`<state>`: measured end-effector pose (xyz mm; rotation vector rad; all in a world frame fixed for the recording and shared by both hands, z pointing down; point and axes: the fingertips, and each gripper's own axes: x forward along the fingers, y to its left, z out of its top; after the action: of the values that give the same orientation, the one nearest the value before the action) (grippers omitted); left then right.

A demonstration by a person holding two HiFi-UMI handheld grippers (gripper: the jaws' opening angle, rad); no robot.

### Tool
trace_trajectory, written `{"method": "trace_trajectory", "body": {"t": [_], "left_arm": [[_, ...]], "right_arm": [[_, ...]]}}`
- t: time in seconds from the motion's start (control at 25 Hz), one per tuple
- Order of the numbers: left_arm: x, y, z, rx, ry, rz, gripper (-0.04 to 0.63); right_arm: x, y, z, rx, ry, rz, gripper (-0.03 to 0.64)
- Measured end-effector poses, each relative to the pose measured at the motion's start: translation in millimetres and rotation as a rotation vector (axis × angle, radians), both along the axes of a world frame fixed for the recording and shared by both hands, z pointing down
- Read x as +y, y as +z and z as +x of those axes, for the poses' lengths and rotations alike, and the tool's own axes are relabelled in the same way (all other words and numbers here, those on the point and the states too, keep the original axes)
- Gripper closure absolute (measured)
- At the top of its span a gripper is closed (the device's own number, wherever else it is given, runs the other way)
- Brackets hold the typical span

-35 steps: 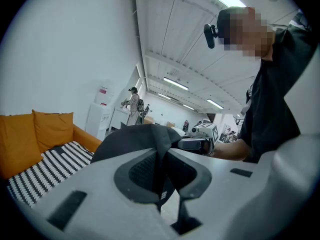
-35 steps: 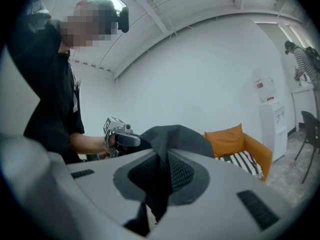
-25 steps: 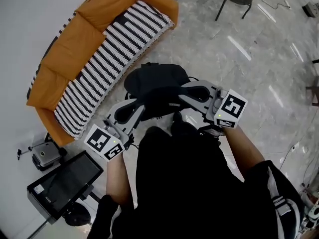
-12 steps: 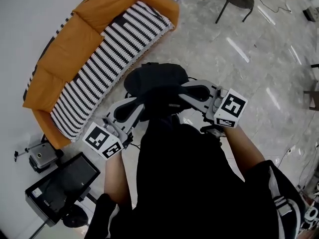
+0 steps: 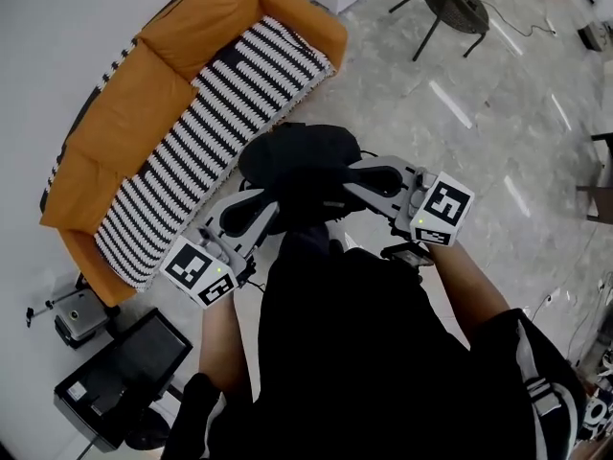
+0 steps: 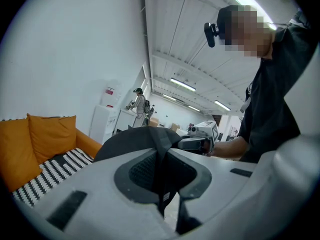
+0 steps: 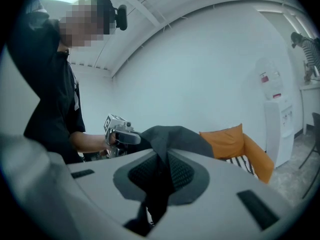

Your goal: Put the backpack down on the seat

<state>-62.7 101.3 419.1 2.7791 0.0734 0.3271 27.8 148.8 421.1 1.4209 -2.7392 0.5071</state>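
Left gripper point(image 5: 266, 209) and right gripper point(image 5: 359, 176) each pinch a fold of the black backpack point(image 5: 297, 156), which we hold above the floor near the sofa, so next we likely swing it over the striped seat point(image 5: 182, 161) and lower it.

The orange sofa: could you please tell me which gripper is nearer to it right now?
Left. The left gripper grips the backpack on the side facing the orange sofa, close to its front edge; the right gripper grips the backpack's far side.
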Motion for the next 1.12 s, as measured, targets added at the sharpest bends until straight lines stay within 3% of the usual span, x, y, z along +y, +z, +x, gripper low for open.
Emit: {"method": "trace_trajectory", "body": {"t": [0.72,1.12], "left_arm": [[-145.1,-10.7,23.5,0.039,0.025,0.030,0.546],[-195.7,-22.3,36.6,0.066,-0.011,0.048,0.546]], "right_arm": [[-146.1,-9.4,24.3,0.027,0.041,0.024,0.574],[-193.2,-16.9,36.3,0.022,0.033,0.035,0.574]]}}
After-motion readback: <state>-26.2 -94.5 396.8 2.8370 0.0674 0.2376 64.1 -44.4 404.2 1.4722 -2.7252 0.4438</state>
